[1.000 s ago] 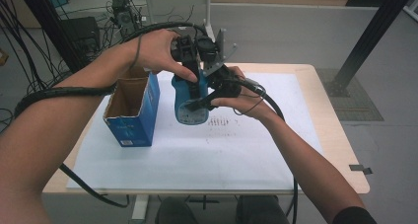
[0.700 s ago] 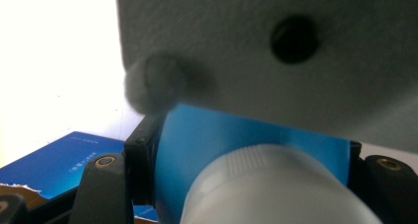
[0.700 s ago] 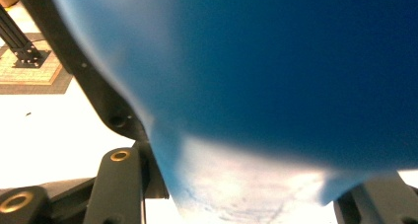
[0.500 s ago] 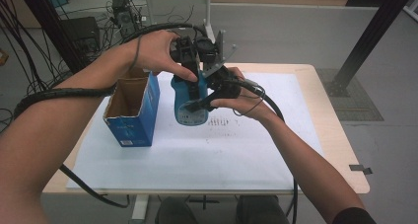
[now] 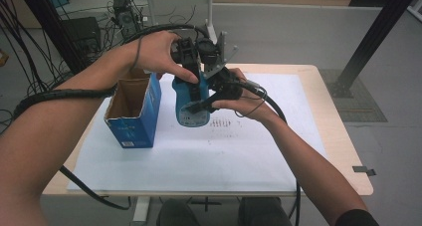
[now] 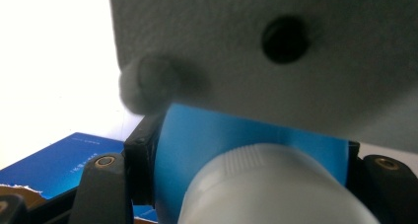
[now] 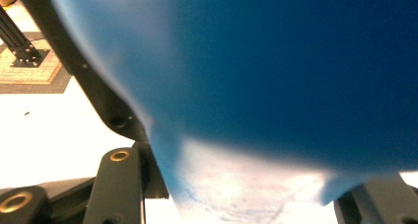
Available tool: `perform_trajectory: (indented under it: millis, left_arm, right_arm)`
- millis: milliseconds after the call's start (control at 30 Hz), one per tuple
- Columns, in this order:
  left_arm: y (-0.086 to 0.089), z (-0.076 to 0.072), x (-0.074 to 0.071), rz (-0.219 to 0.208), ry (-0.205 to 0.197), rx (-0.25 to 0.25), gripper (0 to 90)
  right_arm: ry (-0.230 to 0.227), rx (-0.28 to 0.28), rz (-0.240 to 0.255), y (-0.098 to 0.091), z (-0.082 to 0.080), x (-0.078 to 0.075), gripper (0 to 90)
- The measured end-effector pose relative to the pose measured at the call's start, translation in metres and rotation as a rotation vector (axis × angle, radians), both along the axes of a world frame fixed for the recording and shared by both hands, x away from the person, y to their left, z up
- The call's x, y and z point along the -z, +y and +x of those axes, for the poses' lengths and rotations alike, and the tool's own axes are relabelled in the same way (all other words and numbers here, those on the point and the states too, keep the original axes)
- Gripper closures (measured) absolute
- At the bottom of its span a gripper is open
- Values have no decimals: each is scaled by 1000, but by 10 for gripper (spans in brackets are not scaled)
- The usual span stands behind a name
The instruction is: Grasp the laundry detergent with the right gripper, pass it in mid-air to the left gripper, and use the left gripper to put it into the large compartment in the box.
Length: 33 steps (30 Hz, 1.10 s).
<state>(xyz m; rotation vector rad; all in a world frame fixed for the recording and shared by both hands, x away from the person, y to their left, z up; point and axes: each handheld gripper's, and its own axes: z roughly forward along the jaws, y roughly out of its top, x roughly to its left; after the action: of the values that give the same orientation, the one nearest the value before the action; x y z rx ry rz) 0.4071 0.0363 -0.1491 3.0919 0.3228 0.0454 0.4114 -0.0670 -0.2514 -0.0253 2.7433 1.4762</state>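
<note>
A blue squeeze tube (image 5: 191,104) with a white ribbed cap (image 6: 266,184) hangs upright over the table, held from both ends. My left gripper (image 5: 193,82) comes down from above and is shut on the tube's upper part; in the left gripper view (image 6: 246,155) the black jaws press on both sides of the blue body (image 6: 222,135) just behind the cap. My right gripper (image 5: 200,106) reaches in from the right and is shut across the tube's lower part. In the right gripper view (image 7: 246,184) the blue tube (image 7: 271,76) sits close between its jaws.
An open blue cardboard box (image 5: 132,109) stands on the table left of the tube, also seen as the blue box (image 6: 59,160) in the left gripper view. A white paper sheet (image 5: 224,156) covers most of the wooden table (image 5: 343,136). Cables trail off the left edge.
</note>
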Motion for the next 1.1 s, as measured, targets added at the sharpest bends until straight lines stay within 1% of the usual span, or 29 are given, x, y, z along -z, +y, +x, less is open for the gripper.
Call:
perform_trajectory:
  millis: [433,733,833,967,1000,1100]
  left_arm:
    - [0,0,1,0,6,8,371]
    - [0,0,2,3,13,1,373]
    - [0,1,2,5,12,2,374]
    - [0,1,2,8,14,5,375]
    - [0,1,3,6,14,5,375]
    - [1,1,4,4,20,5,377]
  right_arm:
    - [10,-6,-2,0,0,1,435]
    - [16,-18,-6,1,1,2,432]
    - [17,0,-11,1,0,2,432]
    - [21,-2,-8,1,0,2,431]
    - [21,-15,-4,1,1,2,430]
    - [23,-22,-6,2,1,3,430]
